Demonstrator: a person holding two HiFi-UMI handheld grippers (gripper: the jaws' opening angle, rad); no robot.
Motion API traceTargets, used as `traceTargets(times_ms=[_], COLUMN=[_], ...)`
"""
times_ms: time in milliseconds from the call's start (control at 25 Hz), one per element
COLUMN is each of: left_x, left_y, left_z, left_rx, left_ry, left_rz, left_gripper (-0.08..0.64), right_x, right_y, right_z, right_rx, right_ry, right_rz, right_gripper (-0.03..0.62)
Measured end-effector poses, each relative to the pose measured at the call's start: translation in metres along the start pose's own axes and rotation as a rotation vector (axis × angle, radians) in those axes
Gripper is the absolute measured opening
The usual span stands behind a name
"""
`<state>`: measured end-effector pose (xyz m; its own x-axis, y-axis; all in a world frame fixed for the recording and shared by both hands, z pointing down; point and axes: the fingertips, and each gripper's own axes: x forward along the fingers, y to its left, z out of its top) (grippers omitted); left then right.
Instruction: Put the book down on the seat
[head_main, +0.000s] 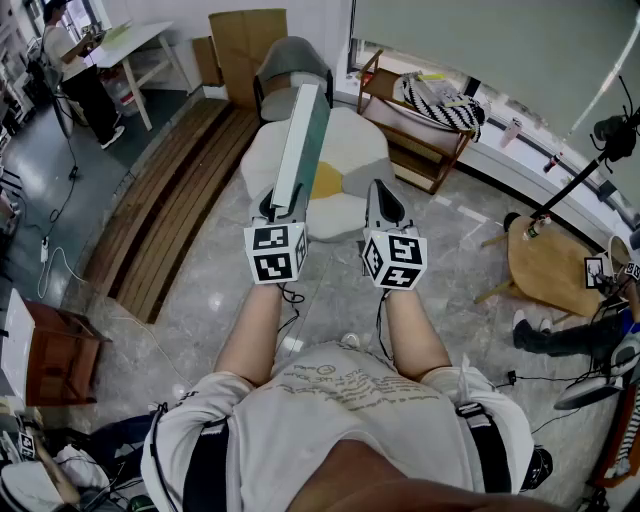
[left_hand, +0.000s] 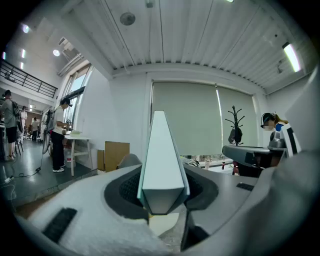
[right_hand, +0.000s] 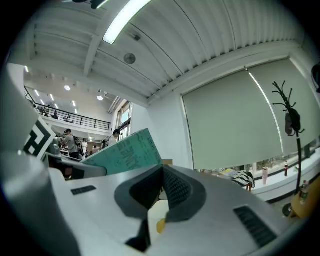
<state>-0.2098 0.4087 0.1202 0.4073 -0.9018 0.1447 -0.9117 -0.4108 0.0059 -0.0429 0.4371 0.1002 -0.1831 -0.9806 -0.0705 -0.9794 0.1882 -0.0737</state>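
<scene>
A thin book with a teal cover and white page edges stands on its edge, held out in front of me over a white egg-shaped seat with a yellow centre. My left gripper is shut on the book's near end. In the left gripper view the book rises from between the pads of the left gripper. My right gripper hangs beside it, to the right, over the seat's near edge. In the right gripper view the right gripper is shut on nothing, with the book's teal cover at its left.
A grey armchair stands behind the seat. A wooden shelf with a striped bag is at the back right, a round wooden side table at the right. Wooden planks lie at the left. A person stands at a far white table.
</scene>
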Motion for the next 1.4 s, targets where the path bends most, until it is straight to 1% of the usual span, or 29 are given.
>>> traceTargets(times_ms=[200,480,840,920,1080,1400], left_x=[0.009,0.024,0.051,0.059,0.08,0.114], left_y=[-0.01,-0.015,-0.021,-0.023,-0.031,-0.064], left_z=[0.0,0.001,-0.002,-0.003,-0.001,-0.005], left_rx=[0.018,0.004,-0.003,-0.002,-0.006,-0.033], left_ry=[0.008,0.012,0.02,0.025,0.04,0.048], left_rz=[0.001,-0.007,-0.01,-0.009,-0.014,-0.009], left_gripper=[0.172,0.172,0.172,0.172,0.172,0.172], right_x=[0.007,0.017,0.036,0.04,0.052,0.061], right_y=[-0.01,-0.017,-0.033,-0.041,-0.057,-0.098], right_z=[-0.001,-0.003,-0.011,-0.014,-0.013,-0.021], right_rx=[0.001,-0.014,0.019,0.025,-0.012,-0.028], right_ry=[0.001,0.013,0.024,0.029,0.033,0.048], right_rz=[0.003,0.015,0.04,0.036,0.031,0.058], right_gripper=[0.026,0.026,0.028,0.028,0.028,0.028])
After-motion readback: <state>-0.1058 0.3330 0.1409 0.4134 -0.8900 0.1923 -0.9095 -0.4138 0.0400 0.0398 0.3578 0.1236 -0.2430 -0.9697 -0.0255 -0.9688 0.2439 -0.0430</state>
